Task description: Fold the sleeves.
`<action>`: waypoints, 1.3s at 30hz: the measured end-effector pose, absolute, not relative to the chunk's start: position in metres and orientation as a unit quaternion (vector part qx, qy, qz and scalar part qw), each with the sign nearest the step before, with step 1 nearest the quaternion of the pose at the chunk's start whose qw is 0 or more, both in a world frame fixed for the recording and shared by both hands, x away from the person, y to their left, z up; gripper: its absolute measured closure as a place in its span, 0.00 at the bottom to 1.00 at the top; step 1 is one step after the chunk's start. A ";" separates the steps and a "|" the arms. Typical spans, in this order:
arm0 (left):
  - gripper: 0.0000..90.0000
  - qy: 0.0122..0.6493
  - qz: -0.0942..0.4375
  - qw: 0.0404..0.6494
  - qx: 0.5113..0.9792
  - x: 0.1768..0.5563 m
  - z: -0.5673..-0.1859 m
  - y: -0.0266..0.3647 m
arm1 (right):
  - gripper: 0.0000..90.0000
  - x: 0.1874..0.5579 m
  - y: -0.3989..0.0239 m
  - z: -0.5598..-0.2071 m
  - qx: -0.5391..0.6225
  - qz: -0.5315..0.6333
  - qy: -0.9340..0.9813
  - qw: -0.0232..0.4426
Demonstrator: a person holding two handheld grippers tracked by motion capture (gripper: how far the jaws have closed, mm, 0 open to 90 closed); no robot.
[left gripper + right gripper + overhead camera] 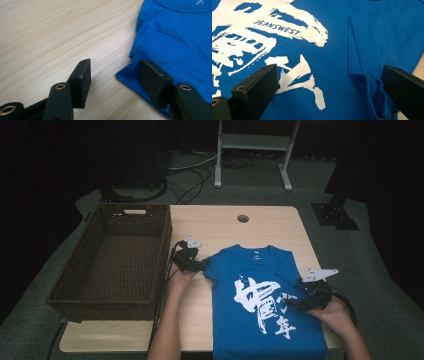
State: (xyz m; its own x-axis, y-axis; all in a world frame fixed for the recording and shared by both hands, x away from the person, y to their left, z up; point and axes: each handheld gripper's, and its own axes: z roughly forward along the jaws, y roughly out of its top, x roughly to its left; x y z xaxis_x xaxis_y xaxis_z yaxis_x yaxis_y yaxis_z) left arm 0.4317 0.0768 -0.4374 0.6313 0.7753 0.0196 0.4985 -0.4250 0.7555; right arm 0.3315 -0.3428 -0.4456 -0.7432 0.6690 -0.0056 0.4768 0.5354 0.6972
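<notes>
So here the blue t-shirt (260, 305) lies flat, print up, on the desk (220, 225), with the wicker basket (117, 255) sitting off to its left. Looks like the folding step is just getting started. The left gripper (113, 75) is at the sleeve edge: its fingers (82, 77) stand about half apart, one on bare wood, the other on the blue cloth, so the hem sits between them but nothing's pinched yet. The right gripper (329, 90) hangs over the other side with its fingers wide open, a rumpled sleeve fold near one of them, holding nothing. Next move, I'd guess: close both on the sleeve edges, get real fabric and not just skim the top, then lift and fold inward evenly.
</notes>
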 end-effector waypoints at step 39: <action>0.98 0.346 0.114 0.449 0.816 0.421 -0.417 0.062 | 0.02 0.331 -0.343 -0.446 0.332 0.351 0.865 0.138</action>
State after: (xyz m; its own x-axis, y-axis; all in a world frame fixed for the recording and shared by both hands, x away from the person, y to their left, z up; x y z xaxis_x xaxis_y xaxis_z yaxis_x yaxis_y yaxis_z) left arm 0.4214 0.0621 -0.4171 0.7341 0.6674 -0.1252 0.4625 -0.3564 0.8118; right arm 0.3313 -0.3426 -0.4458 -0.7412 0.6713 -0.0057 0.4774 0.5330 0.6985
